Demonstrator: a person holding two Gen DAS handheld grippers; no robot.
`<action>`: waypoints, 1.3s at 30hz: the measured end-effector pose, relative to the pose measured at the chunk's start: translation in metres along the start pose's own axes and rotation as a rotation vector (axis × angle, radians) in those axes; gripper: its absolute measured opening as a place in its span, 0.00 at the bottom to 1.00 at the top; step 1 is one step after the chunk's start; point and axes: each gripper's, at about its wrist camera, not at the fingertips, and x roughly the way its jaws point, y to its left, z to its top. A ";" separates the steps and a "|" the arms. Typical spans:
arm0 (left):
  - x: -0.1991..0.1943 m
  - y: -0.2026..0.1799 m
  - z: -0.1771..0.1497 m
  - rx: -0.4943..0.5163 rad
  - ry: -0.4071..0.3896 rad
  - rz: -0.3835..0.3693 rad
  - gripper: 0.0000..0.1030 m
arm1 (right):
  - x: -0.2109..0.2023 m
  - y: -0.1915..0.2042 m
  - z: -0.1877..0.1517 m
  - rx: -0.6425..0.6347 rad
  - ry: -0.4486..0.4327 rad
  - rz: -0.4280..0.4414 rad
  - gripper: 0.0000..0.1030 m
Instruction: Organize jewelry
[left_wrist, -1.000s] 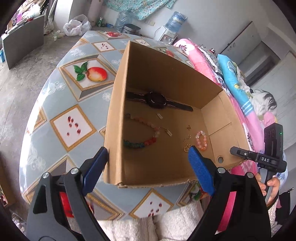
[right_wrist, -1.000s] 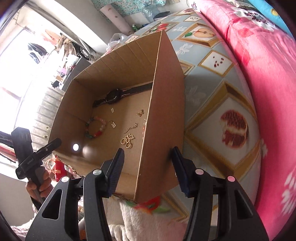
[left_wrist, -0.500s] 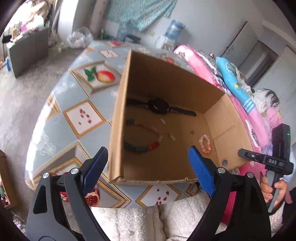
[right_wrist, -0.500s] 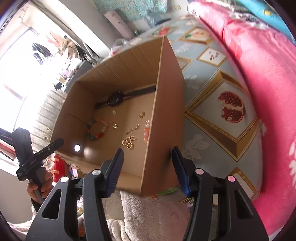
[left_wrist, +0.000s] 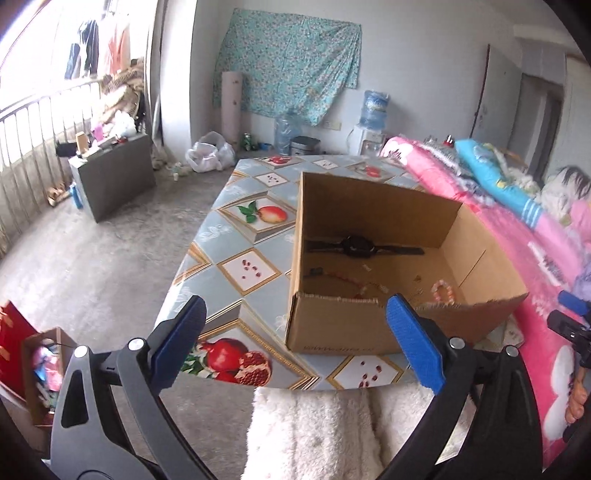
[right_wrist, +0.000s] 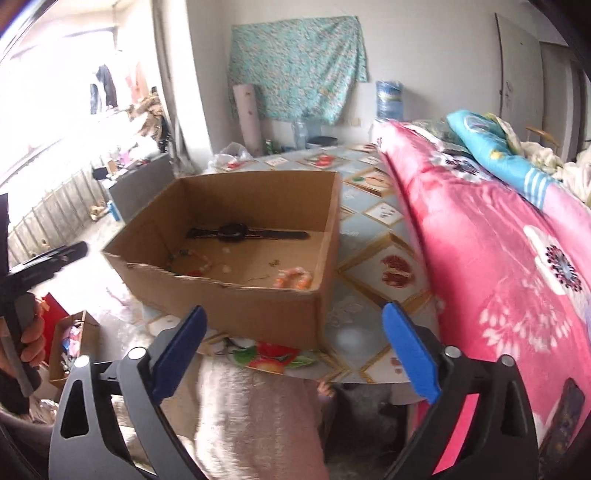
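Note:
An open cardboard box (left_wrist: 332, 326) (right_wrist: 240, 306) stands on the fruit-patterned table (left_wrist: 251, 266) (right_wrist: 373, 236). On its floor lie a black watch (left_wrist: 356, 245) (right_wrist: 232, 232), a multicoloured bead string (left_wrist: 351, 280) (right_wrist: 192, 258), a pink-orange bead bracelet (left_wrist: 443, 291) (right_wrist: 295, 278) and small gold pieces. My left gripper (left_wrist: 295, 306) hangs in front of the box's near wall, jaws opening, nothing between the blue pads. My right gripper (right_wrist: 295, 312) is back from the box's near right corner, jaws opening too, holding nothing.
A pink flowered quilt (left_wrist: 535, 251) (right_wrist: 498, 240) runs along the table's right side. White fluffy fabric (left_wrist: 314, 424) lies just below the near table edge. On the floor to the left are a grey cabinet (left_wrist: 114, 181) and a small carton (left_wrist: 40, 362).
Both grippers have drawn back and upward from the box and tilted up toward the room. The right jaws, which straddled the box's right wall, are now clear of it and wider.

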 end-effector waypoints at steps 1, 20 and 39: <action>0.000 -0.005 -0.003 0.016 0.007 0.006 0.92 | 0.004 0.008 -0.002 0.005 0.006 0.011 0.94; 0.035 -0.070 -0.022 0.122 0.204 0.034 0.92 | 0.060 0.029 -0.009 0.155 0.186 -0.119 0.94; 0.050 -0.069 -0.017 0.091 0.275 0.044 0.92 | 0.070 0.032 -0.004 0.127 0.201 -0.151 0.94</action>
